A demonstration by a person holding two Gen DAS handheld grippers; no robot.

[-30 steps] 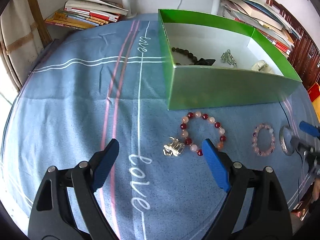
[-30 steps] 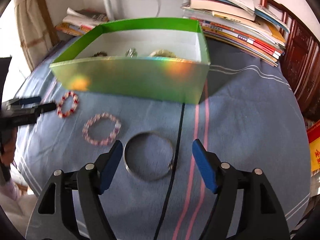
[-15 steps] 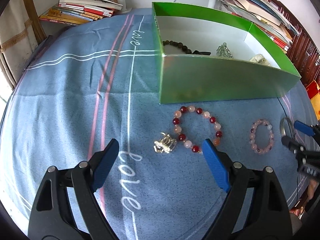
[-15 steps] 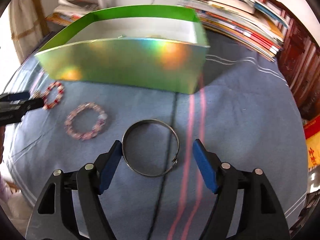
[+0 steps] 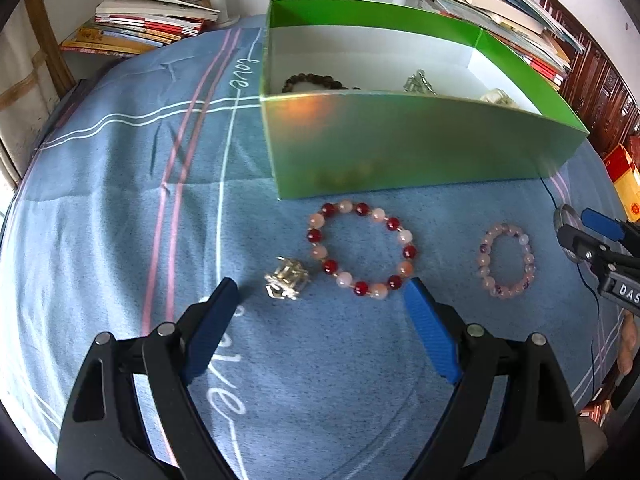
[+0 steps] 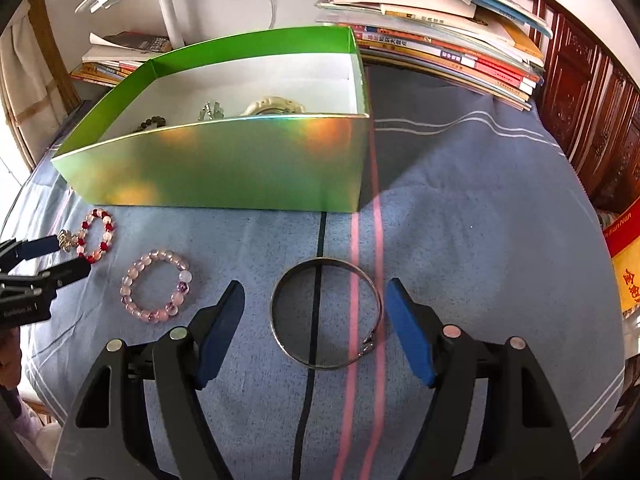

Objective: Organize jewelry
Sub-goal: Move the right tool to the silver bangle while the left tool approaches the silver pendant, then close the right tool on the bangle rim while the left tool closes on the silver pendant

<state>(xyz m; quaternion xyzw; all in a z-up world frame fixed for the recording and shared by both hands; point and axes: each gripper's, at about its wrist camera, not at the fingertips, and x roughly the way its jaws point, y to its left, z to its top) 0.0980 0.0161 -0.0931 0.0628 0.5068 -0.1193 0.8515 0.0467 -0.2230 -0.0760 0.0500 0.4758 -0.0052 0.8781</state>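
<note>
Books point(image 6: 440, 40) behind green box point(image 6: 224, 168) on blue cloth point(image 6: 460, 208)

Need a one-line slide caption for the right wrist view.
Open right gripper poised over thin silver metal bangle on blue cloth, before shiny green cardboard box.

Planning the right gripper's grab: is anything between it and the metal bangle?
Nothing visible. The right gripper hangs open over the metal bangle, which lies alone on the cloth; the pink bead bracelet sits off to one side.
</note>
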